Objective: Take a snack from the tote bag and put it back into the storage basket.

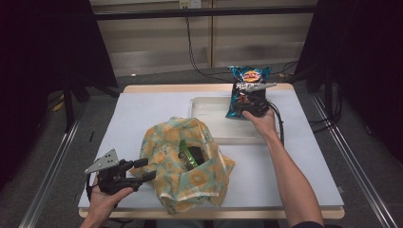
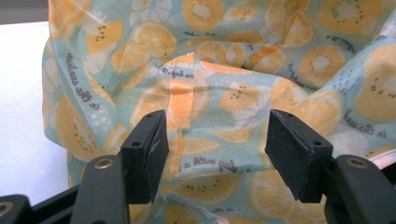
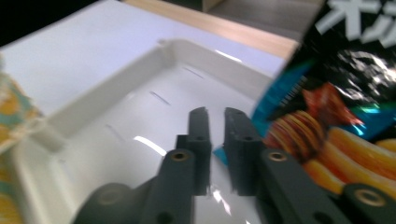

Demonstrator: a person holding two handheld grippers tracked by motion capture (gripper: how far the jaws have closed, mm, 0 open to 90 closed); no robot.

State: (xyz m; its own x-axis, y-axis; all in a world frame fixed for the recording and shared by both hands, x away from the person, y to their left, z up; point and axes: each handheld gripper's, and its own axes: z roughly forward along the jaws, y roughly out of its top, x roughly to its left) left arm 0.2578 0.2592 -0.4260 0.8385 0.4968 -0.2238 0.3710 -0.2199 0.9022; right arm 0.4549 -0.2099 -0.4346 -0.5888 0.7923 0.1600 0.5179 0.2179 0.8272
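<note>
The right gripper (image 3: 215, 123) has its two black jaws parted by only a narrow slit, and a blue corner of the chip bag (image 3: 327, 121) sits at that slit by the right-hand jaw; the pads look just off the foil rather than pressing it, though the blur leaves this unsure. In the high view this gripper (image 1: 251, 108) is at the bag's lower edge, with the chip bag (image 1: 247, 90) standing upright over the far right part of the white tray (image 1: 209, 107). The bag is glossy, crinkled foil, blue and black with orange printed snacks. The tray is smooth, shallow, rectangular plastic with a raised rim and rounded corners; its left half lies bare and open.

The left gripper (image 2: 212, 144) stands wide, its flat black pads on either side of a fold of the cloth bag (image 2: 224, 88) with clear gaps, gripping nothing. From above, the left gripper (image 1: 135, 171) lies level at the near left of the cloth bag (image 1: 185, 166), jaws pointing at its side. The bag is soft, rumpled fabric, pale teal with orange citrus slices and script lettering, slumped in a heap with its mouth gaping upward and a green packet (image 1: 192, 156) inside.

The white table top (image 1: 138, 111) is matte and flat, with open room left and beyond the cloth bag, and bare wood along its far edge
</note>
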